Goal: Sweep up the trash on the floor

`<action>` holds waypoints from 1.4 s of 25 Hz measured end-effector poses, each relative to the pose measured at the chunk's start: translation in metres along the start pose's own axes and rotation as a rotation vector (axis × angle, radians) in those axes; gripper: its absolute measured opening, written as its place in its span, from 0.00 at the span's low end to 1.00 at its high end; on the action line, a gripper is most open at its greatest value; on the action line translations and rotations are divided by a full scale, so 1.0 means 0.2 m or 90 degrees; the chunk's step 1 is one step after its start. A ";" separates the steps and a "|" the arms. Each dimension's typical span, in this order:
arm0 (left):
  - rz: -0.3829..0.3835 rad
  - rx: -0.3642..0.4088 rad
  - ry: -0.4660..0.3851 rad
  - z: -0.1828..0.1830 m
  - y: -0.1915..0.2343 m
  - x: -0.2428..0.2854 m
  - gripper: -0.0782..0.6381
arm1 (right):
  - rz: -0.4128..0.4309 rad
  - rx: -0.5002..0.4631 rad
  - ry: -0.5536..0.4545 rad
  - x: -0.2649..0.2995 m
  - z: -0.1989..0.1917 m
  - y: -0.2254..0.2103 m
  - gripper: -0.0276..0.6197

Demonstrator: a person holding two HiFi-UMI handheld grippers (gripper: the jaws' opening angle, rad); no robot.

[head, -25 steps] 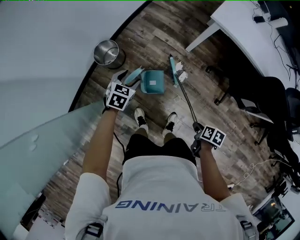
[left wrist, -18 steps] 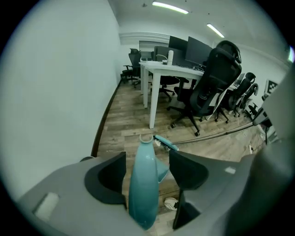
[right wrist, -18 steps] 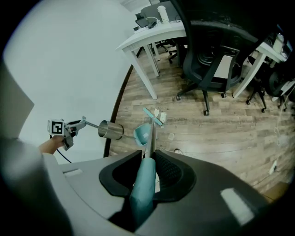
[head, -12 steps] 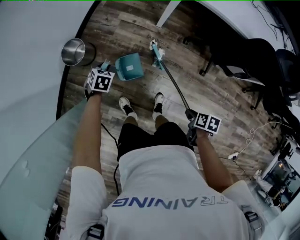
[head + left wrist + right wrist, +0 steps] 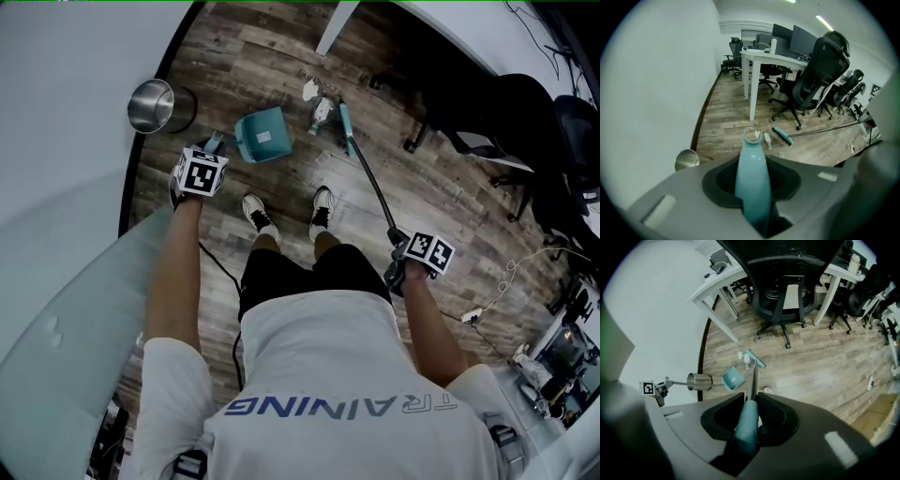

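Broom (image 5: 370,192) sits clamped in my right hand-held gripper (image 5: 400,264). The right gripper view shows its jaws pressed onto the teal grip at the top of the handle. From there the long shaft slants down to the floor (image 5: 281,56), running up and a little left in the head view, past the person's right shoe (image 5: 322,202). The teal brush head lies on the boards at the far end, just right of the trash (image 5: 322,112), a couple of pale scraps lying close together.

My left hand-held gripper (image 5: 210,155) points steeply down at the dustpan (image 5: 262,134). Its jaws are closing on the pan's teal handle, which stands between the pads and fills the gap in the left gripper view. The pan rests on the floor left of the trash. Its handle points toward the gripper at lower left, and its open mouth faces up and right toward the scraps and the brush head. A steel trash can (image 5: 150,103) stands farther left, by the wall (image 5: 66,112), apart from the pan.
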State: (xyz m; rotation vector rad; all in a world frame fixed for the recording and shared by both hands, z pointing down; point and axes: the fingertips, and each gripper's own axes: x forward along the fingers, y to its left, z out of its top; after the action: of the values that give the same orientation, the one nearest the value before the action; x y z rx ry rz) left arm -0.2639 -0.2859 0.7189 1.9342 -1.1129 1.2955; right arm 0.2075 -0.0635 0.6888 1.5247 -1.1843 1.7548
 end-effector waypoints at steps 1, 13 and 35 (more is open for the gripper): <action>-0.002 0.003 0.002 0.00 -0.01 0.00 0.25 | -0.011 0.014 0.001 0.02 0.00 -0.03 0.21; -0.064 0.033 0.052 -0.09 -0.16 -0.02 0.25 | -0.047 0.085 0.071 0.27 -0.18 -0.13 0.21; -0.065 0.000 0.018 -0.06 -0.21 0.01 0.25 | 0.099 -0.119 0.217 0.39 -0.40 0.55 0.21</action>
State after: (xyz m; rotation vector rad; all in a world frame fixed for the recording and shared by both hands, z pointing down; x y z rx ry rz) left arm -0.2333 -0.2560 0.7250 1.9406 -0.9873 1.2643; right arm 0.0570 -0.0591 0.7354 1.0007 -1.2725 1.8522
